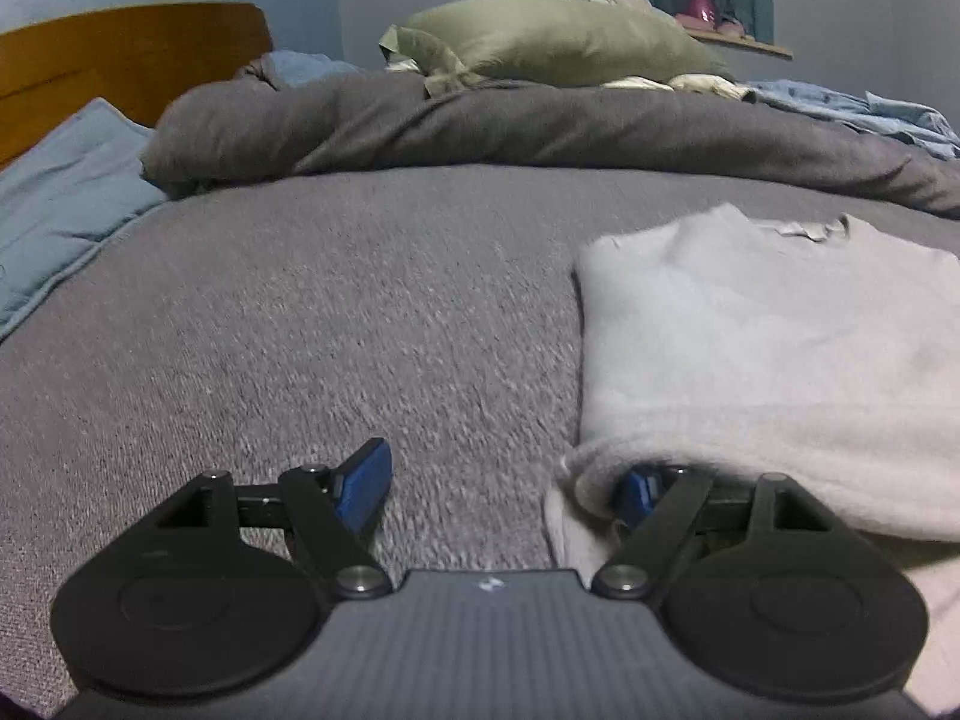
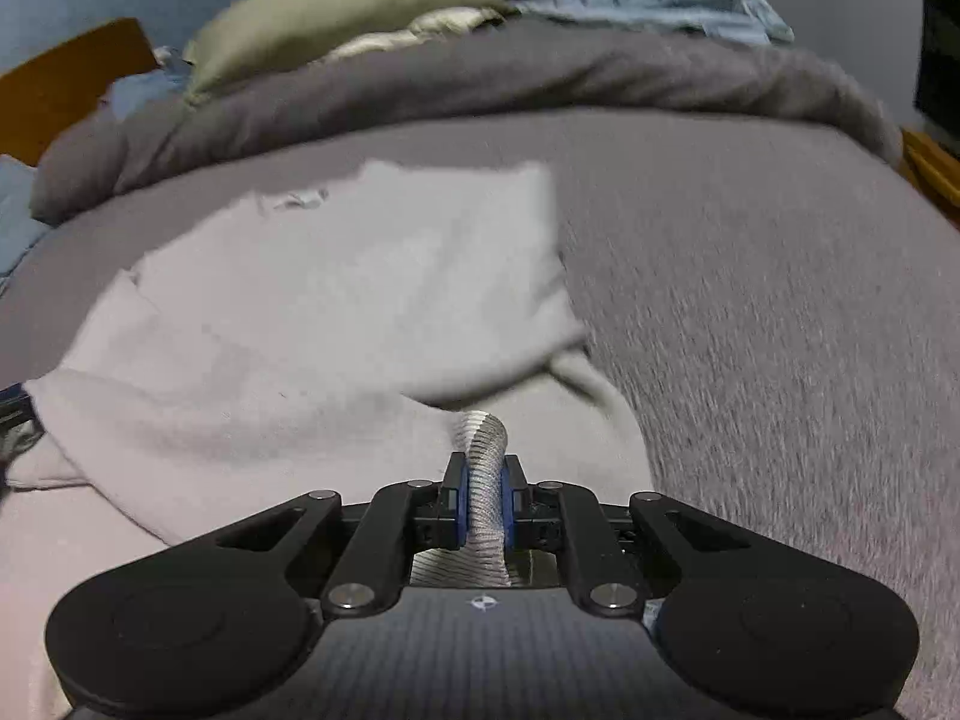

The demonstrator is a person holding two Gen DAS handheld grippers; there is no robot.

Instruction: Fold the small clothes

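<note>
Garment (image 2: 336,300), pale grey-white sweatshirt, lies partly folded on the grey bed cover (image 2: 750,300), toward the near edge of the bed, its upper layer doubled over the lower one; neck opening with a label faces the far side. Right gripper (image 2: 485,501) is clamped on a ribbed band of the garment, blue pads pressing the fabric from both sides, band rising between them and curling forward onto the cloth. Left gripper (image 1: 504,489) stands with jaws wide apart at the garment's left near corner: the left fingertip (image 1: 363,483) is over bare bed cover, the right one tucked under a rolled edge of the fabric, mostly hidden; nothing is pinched between them. Beyond the garment a dark grey duvet (image 1: 480,126) is bunched across the bed. On it sits an olive-green pillow (image 1: 558,42) and, toward the far right corner, crumpled light blue clothes (image 1: 870,114). Blue quilted blanket (image 1: 66,204) lies along the bed's left edge, wooden headboard (image 1: 120,54) behind it. Both views slightly blurred.
</note>
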